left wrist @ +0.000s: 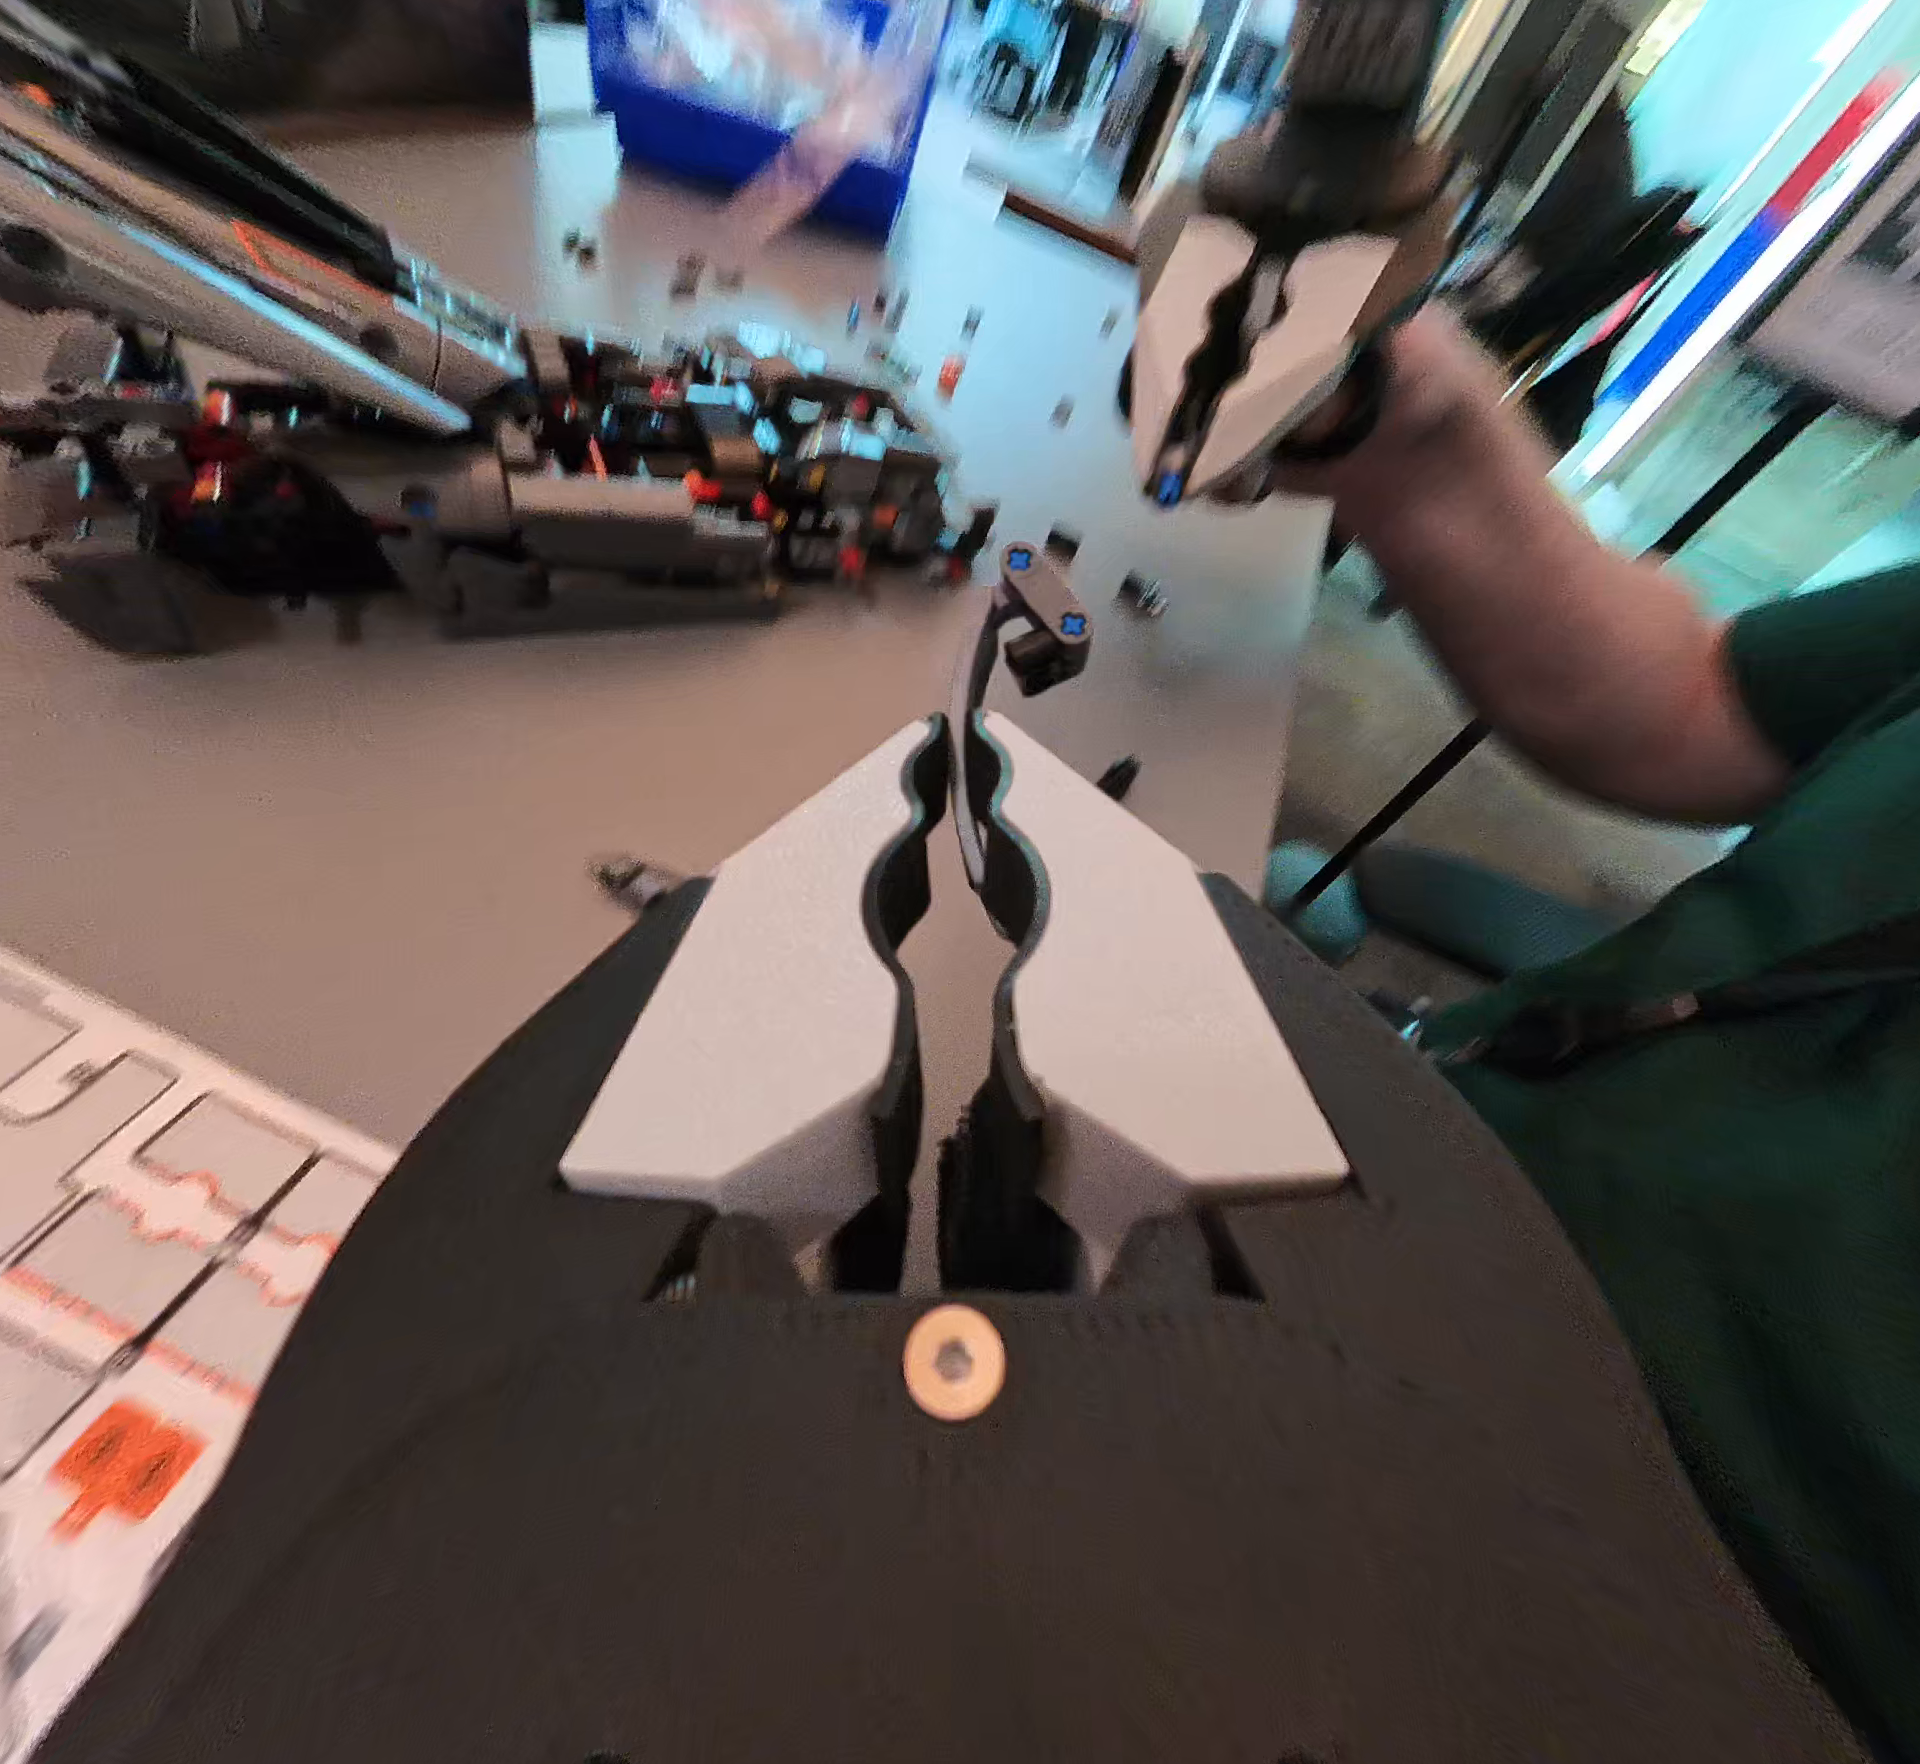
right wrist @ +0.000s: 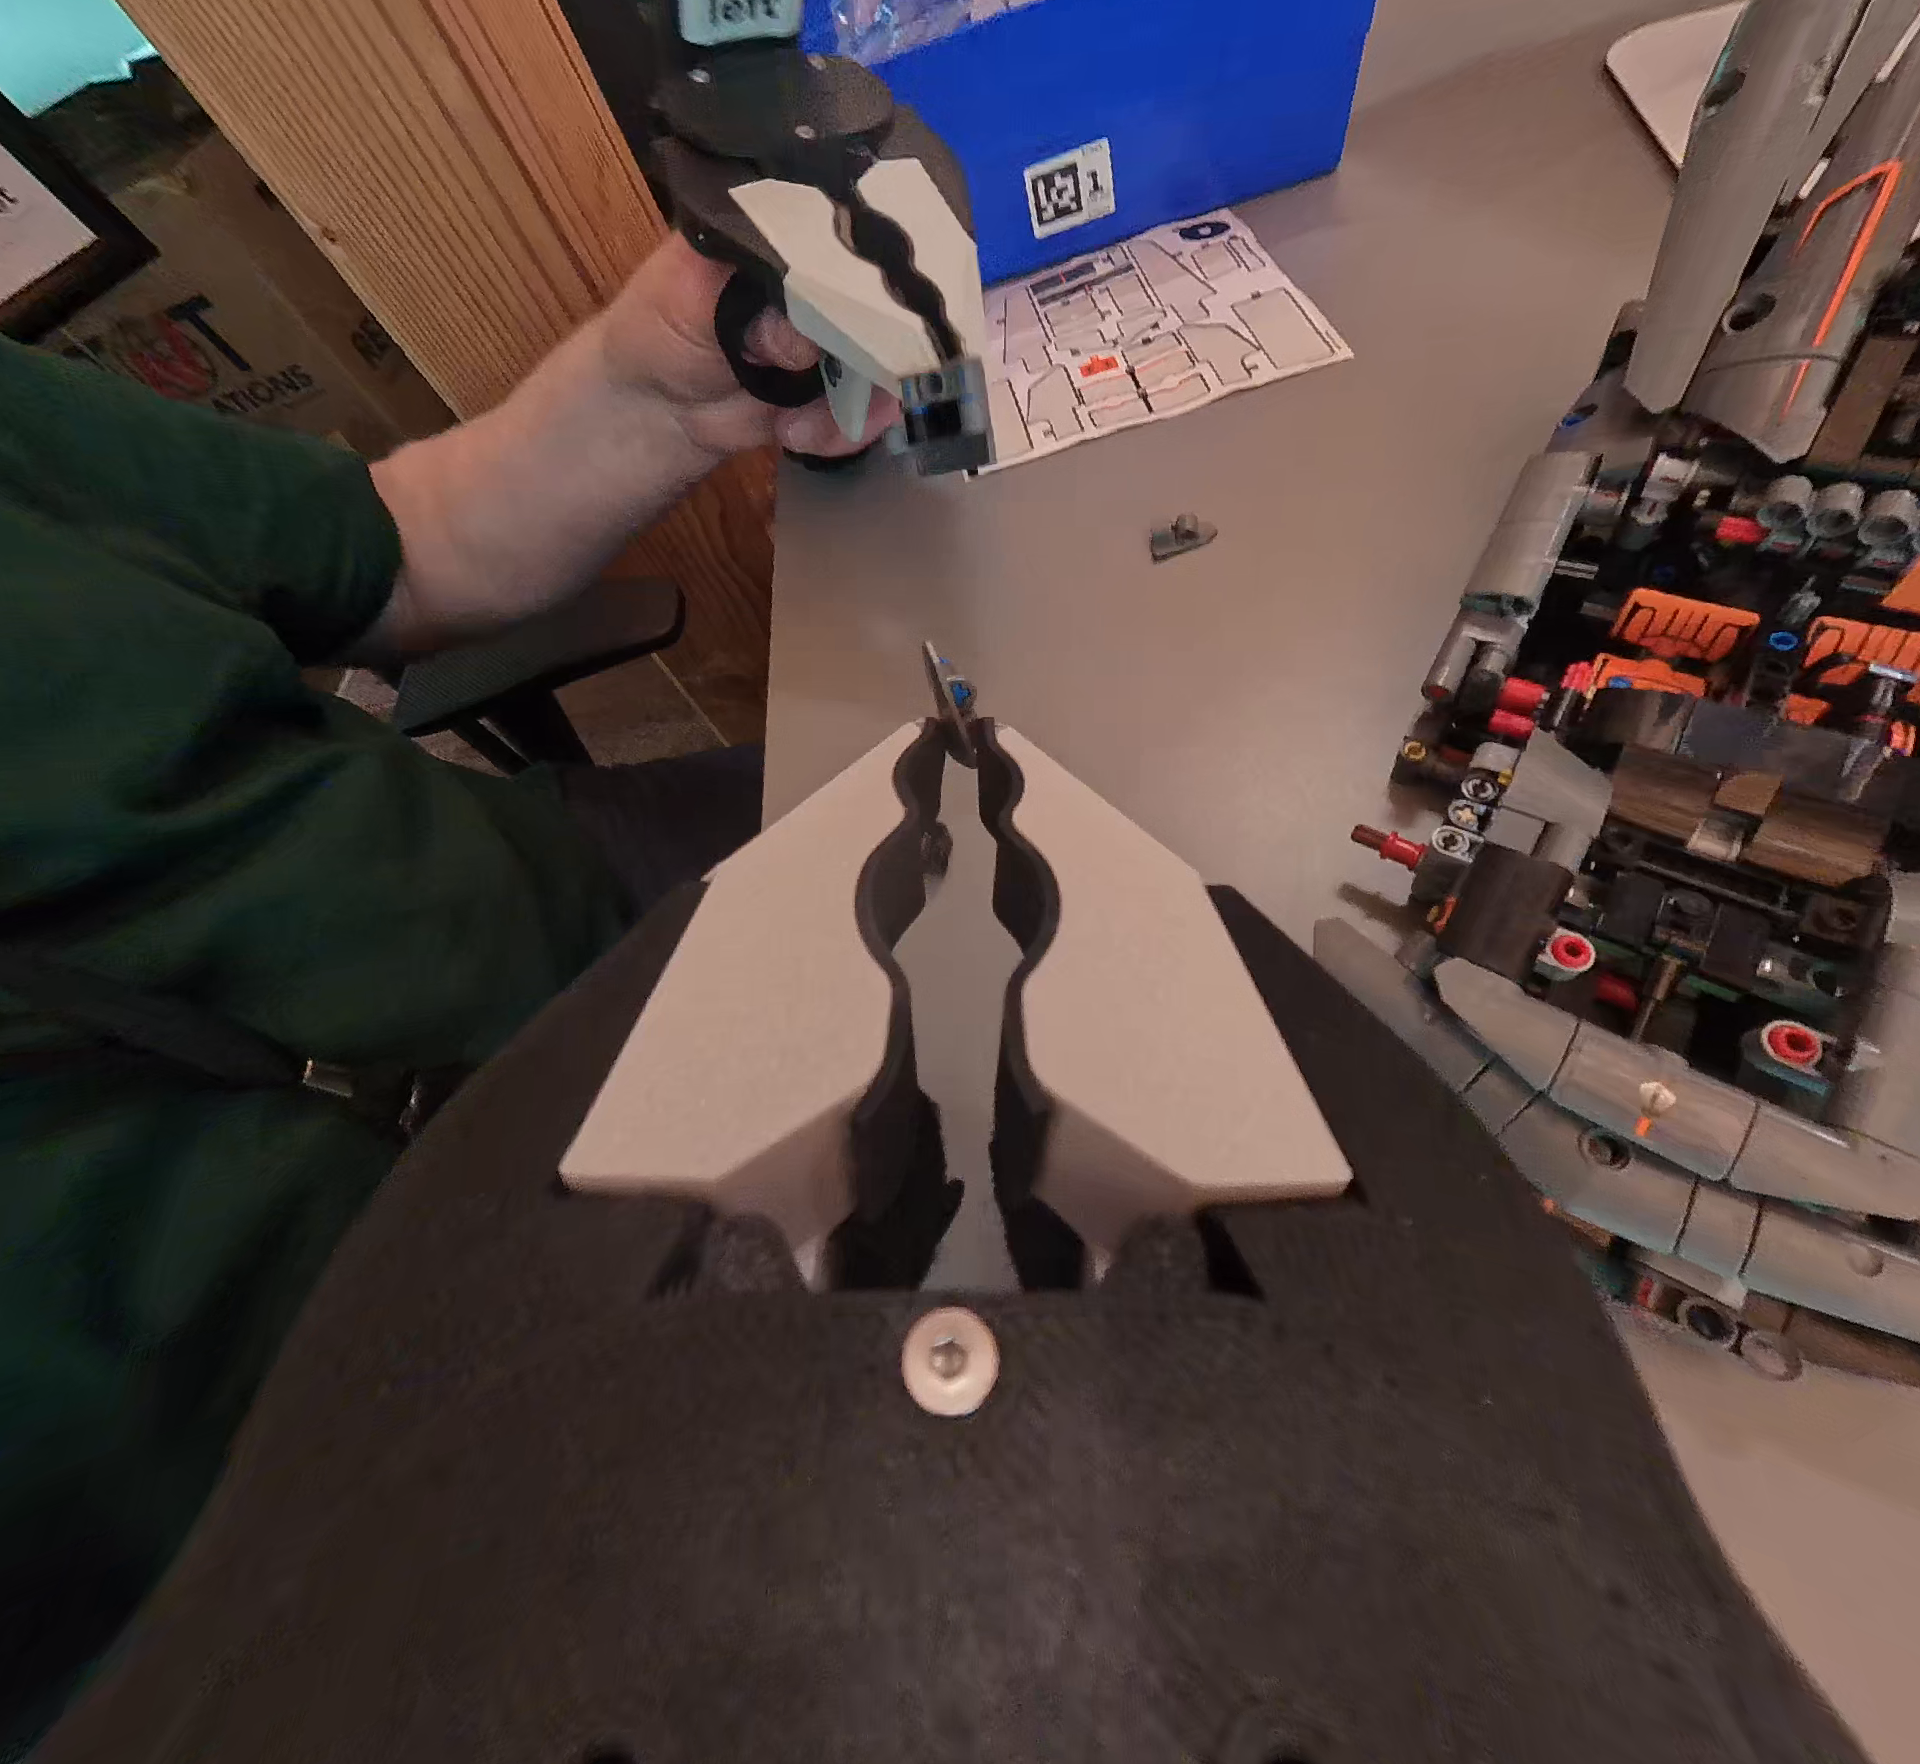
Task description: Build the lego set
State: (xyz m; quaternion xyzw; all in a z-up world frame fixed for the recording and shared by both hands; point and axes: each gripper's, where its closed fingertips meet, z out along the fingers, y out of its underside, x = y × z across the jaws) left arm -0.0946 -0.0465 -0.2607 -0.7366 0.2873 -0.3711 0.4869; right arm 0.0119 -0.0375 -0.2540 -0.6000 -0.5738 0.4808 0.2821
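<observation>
Grey lego pieces pinched in both claws, held above the table [right wrist: 1299, 488].

Left gripper [left wrist: 964, 727] is clamped on a small grey sub-assembly [left wrist: 1042, 615] with blue cross pins and a black block, which sticks out past the tips. Right gripper [right wrist: 958, 727] is closed on a small grey piece with a blue pin [right wrist: 951, 691]. Both hang clear of the table, near its edge. The large grey-and-orange lego model [right wrist: 1683, 831] sits on the table beyond the claws. One loose grey part [right wrist: 1181, 537] lies between model and instruction sheet [right wrist: 1164, 332]; the blue bin [right wrist: 1122, 52] stands behind the sheet.
</observation>
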